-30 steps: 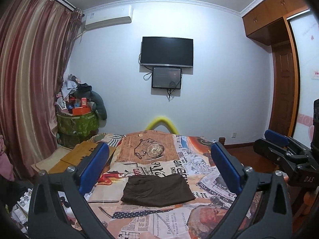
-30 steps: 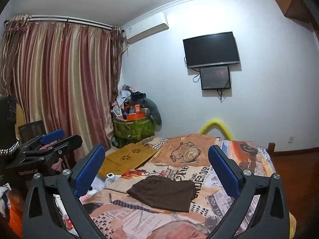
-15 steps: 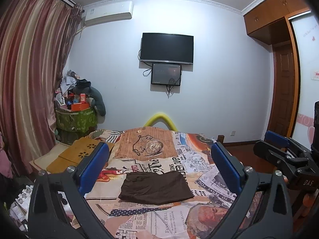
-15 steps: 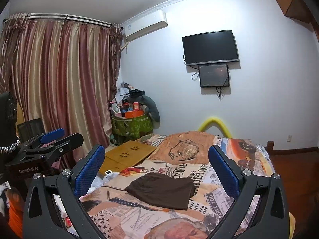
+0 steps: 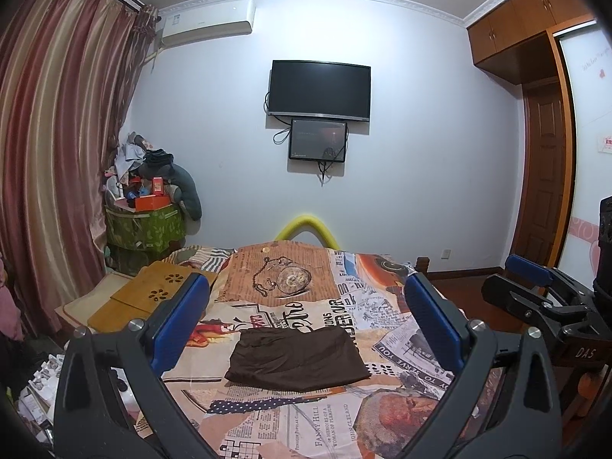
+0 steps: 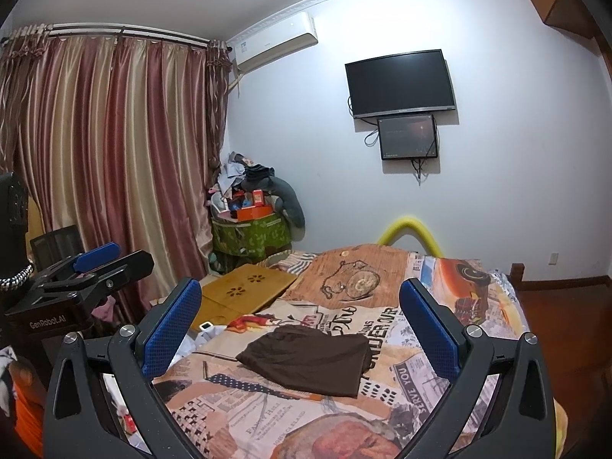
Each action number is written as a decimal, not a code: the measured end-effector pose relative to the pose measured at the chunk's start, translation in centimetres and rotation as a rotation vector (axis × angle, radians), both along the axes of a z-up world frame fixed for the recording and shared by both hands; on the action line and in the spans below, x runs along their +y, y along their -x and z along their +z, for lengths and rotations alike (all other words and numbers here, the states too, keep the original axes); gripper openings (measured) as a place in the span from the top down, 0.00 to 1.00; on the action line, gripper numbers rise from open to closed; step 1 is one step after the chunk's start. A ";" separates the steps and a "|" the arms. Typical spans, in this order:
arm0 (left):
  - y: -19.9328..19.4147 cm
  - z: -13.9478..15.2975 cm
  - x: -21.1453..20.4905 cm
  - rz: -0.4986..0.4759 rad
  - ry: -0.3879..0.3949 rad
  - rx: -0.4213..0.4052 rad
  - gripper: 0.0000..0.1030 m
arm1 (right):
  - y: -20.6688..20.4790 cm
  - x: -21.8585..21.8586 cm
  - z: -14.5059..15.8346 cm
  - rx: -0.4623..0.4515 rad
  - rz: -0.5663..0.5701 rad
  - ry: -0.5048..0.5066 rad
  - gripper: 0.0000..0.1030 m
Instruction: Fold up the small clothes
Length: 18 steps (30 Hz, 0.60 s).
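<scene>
A dark brown garment lies folded into a flat rectangle on the bed's newspaper-print cover; the right wrist view shows the garment too. My left gripper hovers open above and short of it, blue pads wide apart, holding nothing. My right gripper is likewise open and empty, raised off the bed. Each gripper appears in the other's view: the right one at the right edge, the left one at the left.
A bamboo lap tray lies at the bed's left side. A green box piled with clutter stands in the corner by the striped curtain. A TV hangs on the far wall. A wooden door is at right.
Both grippers have risen and tilted up slightly, so the garment sits lower in each view. The garment has not moved and both grippers stay open.
</scene>
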<state>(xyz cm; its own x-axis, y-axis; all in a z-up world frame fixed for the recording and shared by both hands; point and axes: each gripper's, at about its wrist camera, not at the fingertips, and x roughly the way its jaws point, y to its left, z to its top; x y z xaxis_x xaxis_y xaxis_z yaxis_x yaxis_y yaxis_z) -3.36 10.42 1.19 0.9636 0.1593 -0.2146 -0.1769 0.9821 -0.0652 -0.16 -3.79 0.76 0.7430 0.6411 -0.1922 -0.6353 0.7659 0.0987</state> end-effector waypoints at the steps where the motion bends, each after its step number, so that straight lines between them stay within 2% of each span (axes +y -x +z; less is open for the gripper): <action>1: 0.0 0.0 0.0 0.001 0.000 0.000 0.00 | 0.0 0.0 0.0 0.000 -0.001 0.000 0.00; 18: -0.1 -0.2 0.3 -0.020 0.001 0.005 0.00 | -0.2 -0.2 -0.3 0.017 -0.008 -0.006 0.00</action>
